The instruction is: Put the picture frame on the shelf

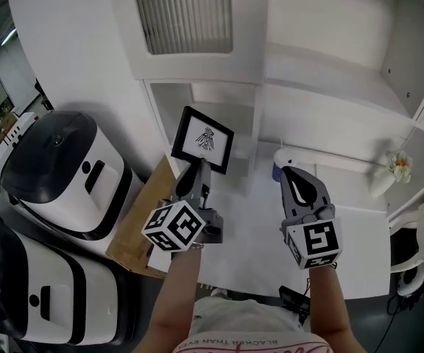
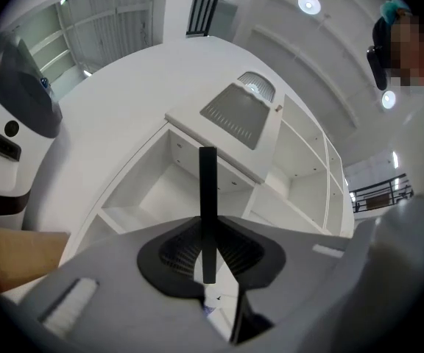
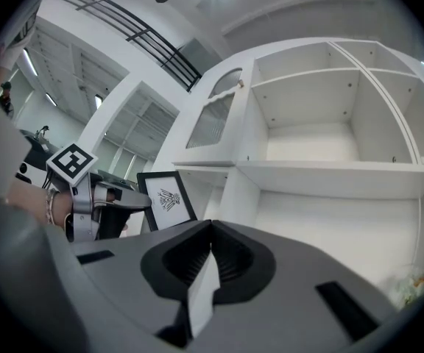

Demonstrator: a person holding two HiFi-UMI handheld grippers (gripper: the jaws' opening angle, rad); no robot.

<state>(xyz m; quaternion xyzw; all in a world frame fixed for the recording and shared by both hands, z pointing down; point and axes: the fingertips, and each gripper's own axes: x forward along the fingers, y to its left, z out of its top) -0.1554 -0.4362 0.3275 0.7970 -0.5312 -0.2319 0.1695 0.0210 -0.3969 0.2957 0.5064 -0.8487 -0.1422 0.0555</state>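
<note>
— White shelf unit (image 1: 330, 87) is being faced; is the picture frame (image 1: 203, 140) being set down yet?

— Not yet: it is being held in the air short of the shelf's front edge, clamped edge-on between the left gripper (image 1: 197, 171) jaws, which are narrowly parted. The right gripper (image 1: 298, 181) is being kept closed, empty.

We count one picture frame (image 1: 203, 140). There are two grippers, the left gripper (image 1: 199, 166) and the right gripper (image 1: 291, 172). Each carries one marker cube, so we have two cubes: the left cube (image 1: 173, 226) and the right cube (image 1: 313, 244). At the left side we see two big white-and-black machines, the upper machine (image 1: 65, 171) and the lower machine (image 1: 28, 285). We find one white shelf unit (image 1: 330, 79), one grille panel (image 1: 185, 13), one brown board (image 1: 142, 215) and one small bunch of flowers (image 1: 399, 165).
</note>
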